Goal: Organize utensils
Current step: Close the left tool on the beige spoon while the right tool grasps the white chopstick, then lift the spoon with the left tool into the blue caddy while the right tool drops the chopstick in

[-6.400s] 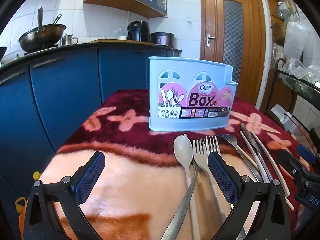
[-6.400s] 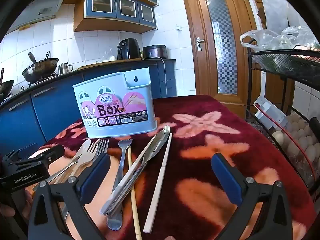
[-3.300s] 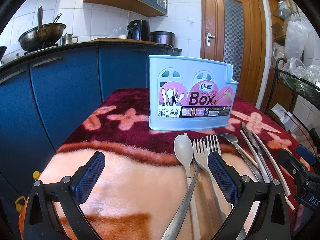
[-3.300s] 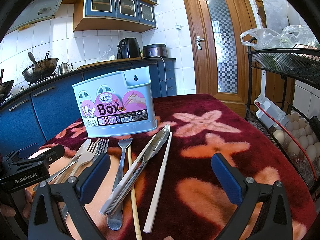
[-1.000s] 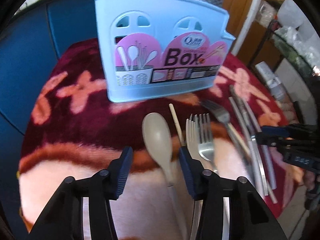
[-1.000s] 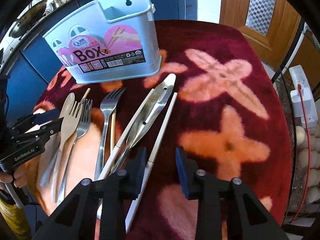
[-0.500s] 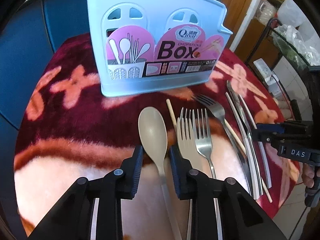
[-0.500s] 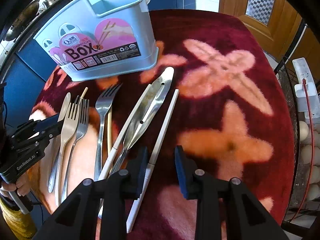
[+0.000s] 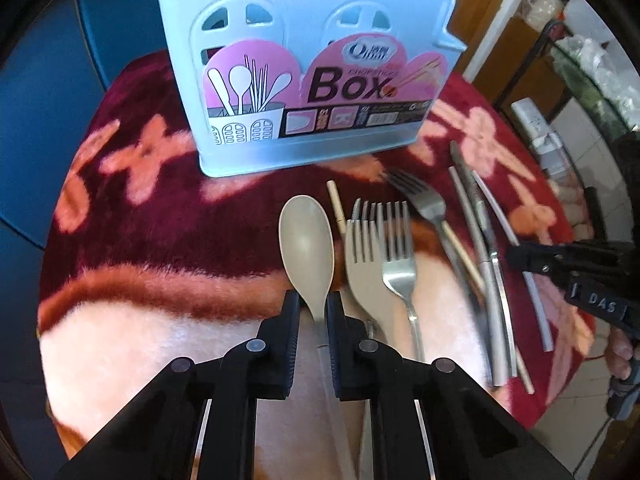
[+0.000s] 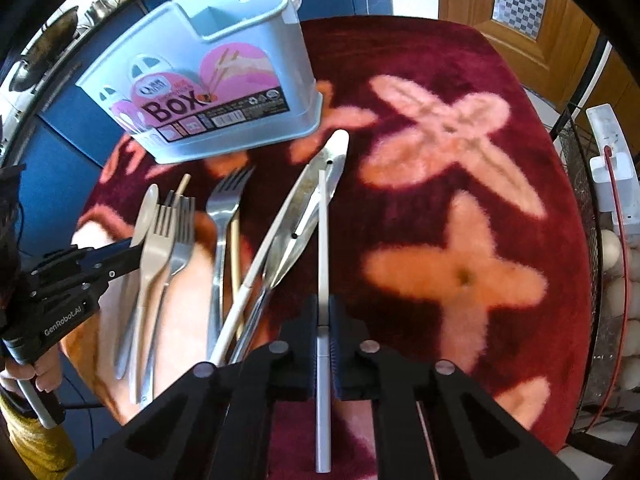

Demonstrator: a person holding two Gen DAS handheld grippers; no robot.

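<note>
The beige plastic spoon (image 9: 307, 246) lies bowl-up on the patterned table cover (image 9: 132, 216), just in front of the light-blue utensil box (image 9: 304, 64), with its neck between the pads of the left gripper (image 9: 312, 302); the jaws are drawn in against the handle just below the bowl and appear to grip it. The spoon looks light and rigid, and its smooth plastic is likely to slip or swivel if held so near the bowl, so a firm pinch is called for. The white chopstick (image 10: 322, 256) lies on the cover well right of the spoon, and the right gripper (image 10: 322, 312) is closed on its lower half; it is thin, stiff and light, and held off-centre it may pivot. Just beside the spoon lie a beige fork (image 9: 362, 256) and a steel fork (image 9: 398, 256), their tines side by side; a further steel fork (image 9: 424, 204) rests across a wooden chopstick (image 9: 336, 206). Metal tongs (image 10: 308, 216) and a second white chopstick (image 10: 256, 276) lie touching one another just left of the gripped one, and could be dragged along. The box stands upright; its open top shows dividers in the right wrist view, and its front wall must be cleared when inserting.
</note>
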